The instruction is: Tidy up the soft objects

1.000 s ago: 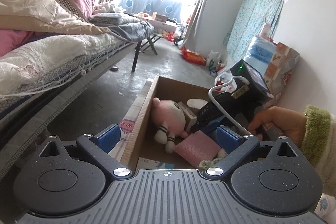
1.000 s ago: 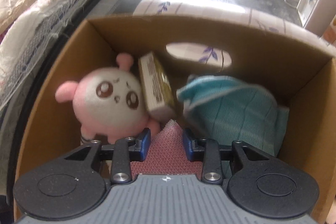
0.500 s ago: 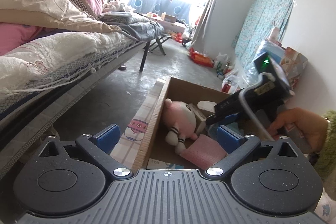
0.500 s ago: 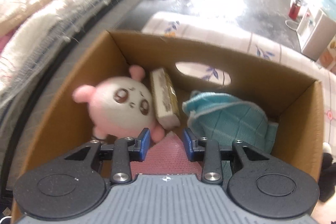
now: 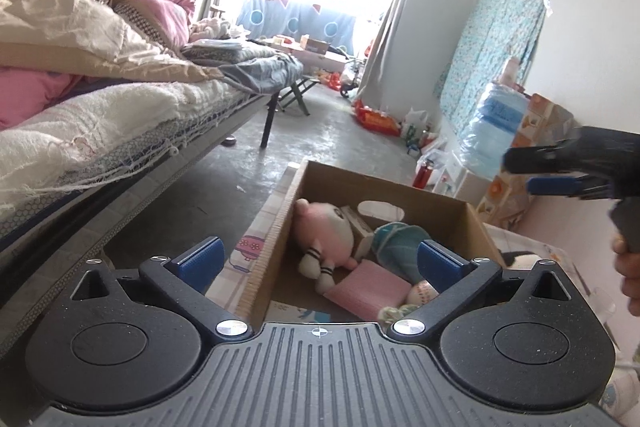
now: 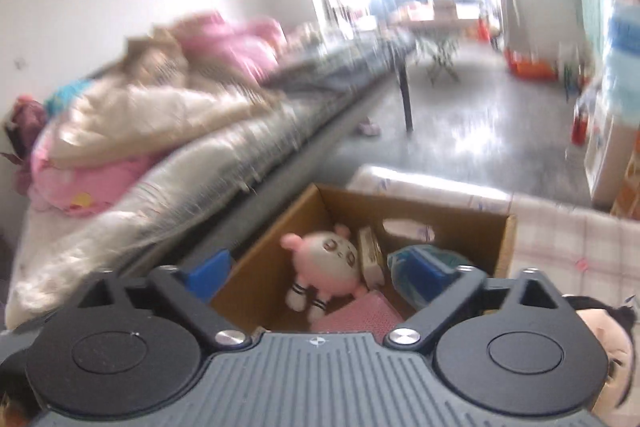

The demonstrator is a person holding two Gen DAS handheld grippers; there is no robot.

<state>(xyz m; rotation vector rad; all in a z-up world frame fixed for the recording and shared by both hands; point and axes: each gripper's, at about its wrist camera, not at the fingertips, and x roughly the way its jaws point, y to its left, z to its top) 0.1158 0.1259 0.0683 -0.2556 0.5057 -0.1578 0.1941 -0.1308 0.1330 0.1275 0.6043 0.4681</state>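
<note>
- Open brown cardboard box (image 5: 436,217), with an oval hand-hole in its far wall, is sitting on a pale patterned floor mat (image 5: 250,247); it is serving as landmark for every entry below.
- Pink-and-white round-headed plush doll (image 5: 326,239) is lying inside the box against its left wall, long axis running from the far-left corner toward the near side, head pointing away, striped legs pointing toward the near wall; its face is showing in the right wrist view (image 6: 334,259).
- Small cream rectangular packet (image 6: 370,259) is standing on edge inside the box, wedged just beside the doll's head, long axis running toward the far wall.
- Teal knitted cloth bundle (image 5: 394,243) is resting inside the box at the right side, near the far wall.
- Flat pink textured pad (image 5: 370,287) is lying on the box floor near the near wall, just beside the doll's feet.
- Left gripper (image 5: 318,259) is hovering above the near-left edge of the box, blue pads spread wide, gripping nothing.
- Right gripper (image 6: 320,271) is hanging above the near wall of the box, jaws spread wide and empty; the view is motion-blurred.
- Dark-haired doll head (image 6: 608,343) is lying outside the box, beside its right wall.
- Bed piled with cream and pink bedding (image 5: 100,75) is standing well left of the box.
</note>
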